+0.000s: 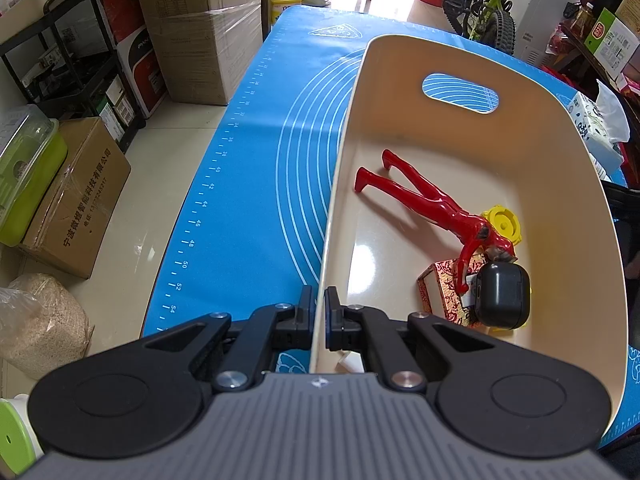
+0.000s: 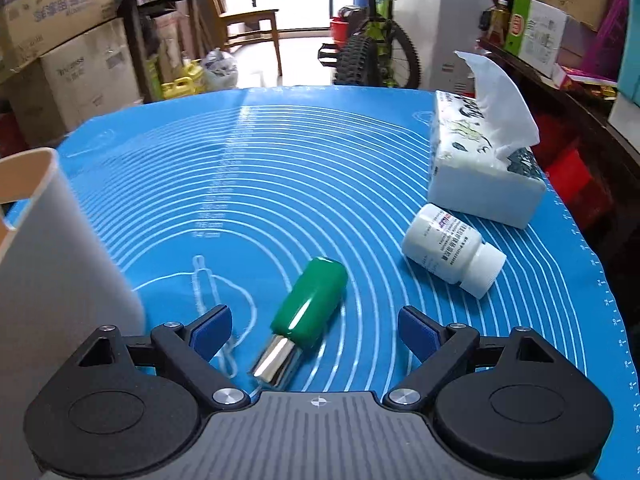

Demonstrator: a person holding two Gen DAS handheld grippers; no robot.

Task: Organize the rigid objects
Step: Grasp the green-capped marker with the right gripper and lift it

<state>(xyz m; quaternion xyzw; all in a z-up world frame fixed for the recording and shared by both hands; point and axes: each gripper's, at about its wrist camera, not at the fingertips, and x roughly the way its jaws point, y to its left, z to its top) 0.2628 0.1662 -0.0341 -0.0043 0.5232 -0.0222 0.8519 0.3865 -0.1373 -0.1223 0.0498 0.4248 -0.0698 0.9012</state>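
Observation:
My left gripper (image 1: 319, 312) is shut on the near left rim of a cream bin (image 1: 400, 64) that stands on the blue mat (image 1: 248, 184). Inside the bin lie a red figure (image 1: 424, 204), a yellow round piece (image 1: 502, 222), a red patterned box (image 1: 440, 292) and a black case (image 1: 502, 294). In the right wrist view my right gripper (image 2: 316, 332) is open, low over the mat (image 2: 280, 184). A green cylinder with a chrome end (image 2: 308, 304) lies between its blue pads, apart from both. A white pill bottle (image 2: 448, 250) lies on its side further right.
A tissue pack (image 2: 480, 168) stands at the mat's back right. The bin's outer wall (image 2: 52, 264) fills the left of the right wrist view. Cardboard boxes (image 1: 200, 28) and a black shelf (image 1: 68, 52) stand left of the table, a bicycle (image 2: 372, 48) behind it.

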